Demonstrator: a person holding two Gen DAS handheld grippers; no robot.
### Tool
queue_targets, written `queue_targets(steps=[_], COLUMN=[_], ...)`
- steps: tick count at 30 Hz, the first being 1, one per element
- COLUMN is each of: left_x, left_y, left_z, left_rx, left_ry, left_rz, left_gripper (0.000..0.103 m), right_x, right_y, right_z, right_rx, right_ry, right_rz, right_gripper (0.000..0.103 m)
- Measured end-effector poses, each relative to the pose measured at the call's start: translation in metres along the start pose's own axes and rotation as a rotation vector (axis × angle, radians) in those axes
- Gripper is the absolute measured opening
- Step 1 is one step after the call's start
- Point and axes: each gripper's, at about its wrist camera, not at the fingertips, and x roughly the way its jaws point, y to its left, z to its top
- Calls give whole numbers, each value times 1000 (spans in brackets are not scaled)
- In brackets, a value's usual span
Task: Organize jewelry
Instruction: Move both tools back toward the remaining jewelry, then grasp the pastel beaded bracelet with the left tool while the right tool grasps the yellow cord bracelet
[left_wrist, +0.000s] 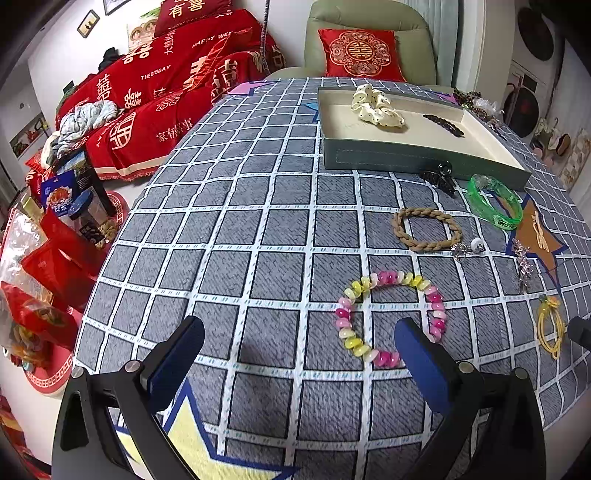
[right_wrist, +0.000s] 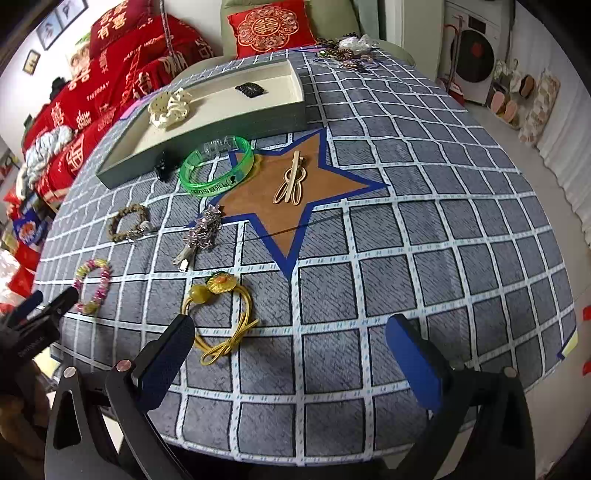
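A green-walled tray (left_wrist: 384, 157) (right_wrist: 207, 127) holds a cream dotted scrunchie (left_wrist: 376, 105) (right_wrist: 170, 107) and a dark hair clip (left_wrist: 443, 124) (right_wrist: 248, 89). On the checked cloth lie a pink-and-yellow bead bracelet (left_wrist: 388, 317) (right_wrist: 92, 286), a tan braided band (left_wrist: 426, 229) (right_wrist: 127, 221), a green bangle (left_wrist: 495, 201) (right_wrist: 218, 168), a black claw clip (left_wrist: 439, 179) (right_wrist: 161, 168), a sparkly clip (left_wrist: 523, 264) (right_wrist: 201, 234), a yellow hair tie (left_wrist: 550, 325) (right_wrist: 221, 317) and a beige clip (right_wrist: 290, 181). My left gripper (left_wrist: 299, 350) is open just short of the bracelet. My right gripper (right_wrist: 290, 350) is open, its left finger beside the yellow tie.
A pile of beads and wrapped jewelry (right_wrist: 347, 51) sits at the table's far edge. A green armchair with a red cushion (left_wrist: 360, 55) stands behind the table, a red-covered sofa (left_wrist: 155, 96) to the left. Snack bags (left_wrist: 55, 236) crowd the floor at left.
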Motion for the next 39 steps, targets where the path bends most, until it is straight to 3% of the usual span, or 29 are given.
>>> queue_targets(steps=[5,12,15,17,23,24,26,30,39], left_x=[7,15,12,12,10,9,7,3,-5], left_y=[-6,-14,-17,-21,-28,-30,-32,-37,-28], left_z=[2,5,5,6,6,6,5,4,2], left_rx=[21,33,45,59,89,94,99,125,66], left_ry=[7,25,20,21,19,18,21,16,25], left_rz=[-4,-27,-55,-55,-92,-112,-143,-161,-241], left_gripper=[103,103,91,90,76,68,57,20,18], right_x=[10,15,17,17,15,15,15,15,6], right_y=[6,22,32,36,46,48,52,58,43], right_z=[1,6,6,6,6,6,6,5,4], right_rx=[-48,-139,-198,-218,-271,-279,-289,-302,-218], right_ry=[7,-14,-27,-31,-34,-34,-37,-35,-36], right_rz=[-36,-46,-60,-51,-25,-21,-16,-15,25], right_gripper=[93,87,81,75,57,54,34,13,10])
